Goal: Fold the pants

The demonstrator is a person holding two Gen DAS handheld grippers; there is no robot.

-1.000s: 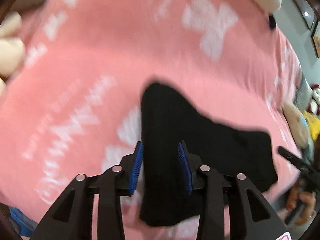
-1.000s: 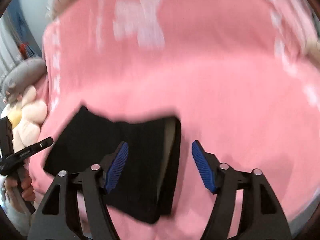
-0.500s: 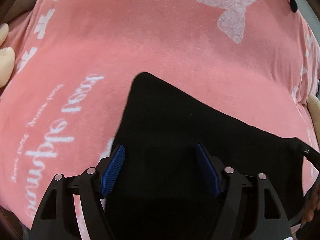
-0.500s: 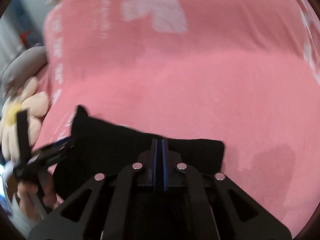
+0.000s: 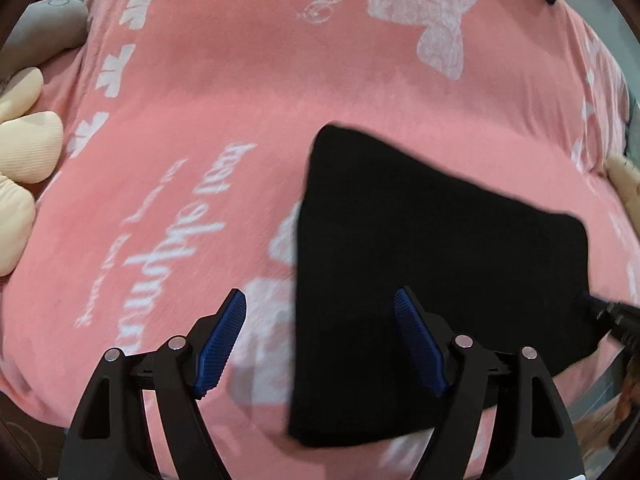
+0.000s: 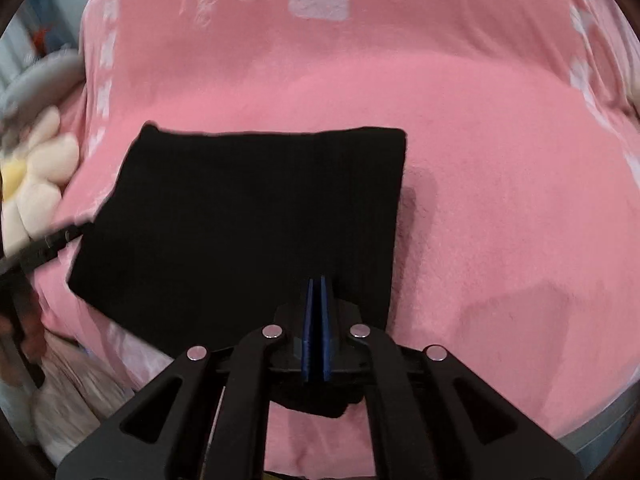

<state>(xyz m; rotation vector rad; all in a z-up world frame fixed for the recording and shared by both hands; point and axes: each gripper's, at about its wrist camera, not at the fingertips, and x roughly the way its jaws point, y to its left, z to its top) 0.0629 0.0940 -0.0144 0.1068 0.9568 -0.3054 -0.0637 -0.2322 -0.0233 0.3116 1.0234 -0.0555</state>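
Note:
The black pants (image 5: 432, 256) lie folded into a flat rectangle on the pink blanket (image 5: 240, 100); they also show in the right wrist view (image 6: 248, 220). My left gripper (image 5: 320, 340) is open above the pants' left edge, one blue pad over the blanket and one over the cloth. My right gripper (image 6: 316, 320) has its pads pressed together at the pants' near edge; whether cloth is pinched between them cannot be seen.
Cream flower plush toys (image 5: 24, 152) and a grey plush (image 5: 48, 24) lie along the blanket's left side; the flower also shows in the right wrist view (image 6: 36, 176). The bed's front edge runs just below both grippers.
The left gripper has opened wide and shifted left, now straddling the pants' left edge. The right gripper closed half a second ago and stays shut. The pants now lie flat and square.

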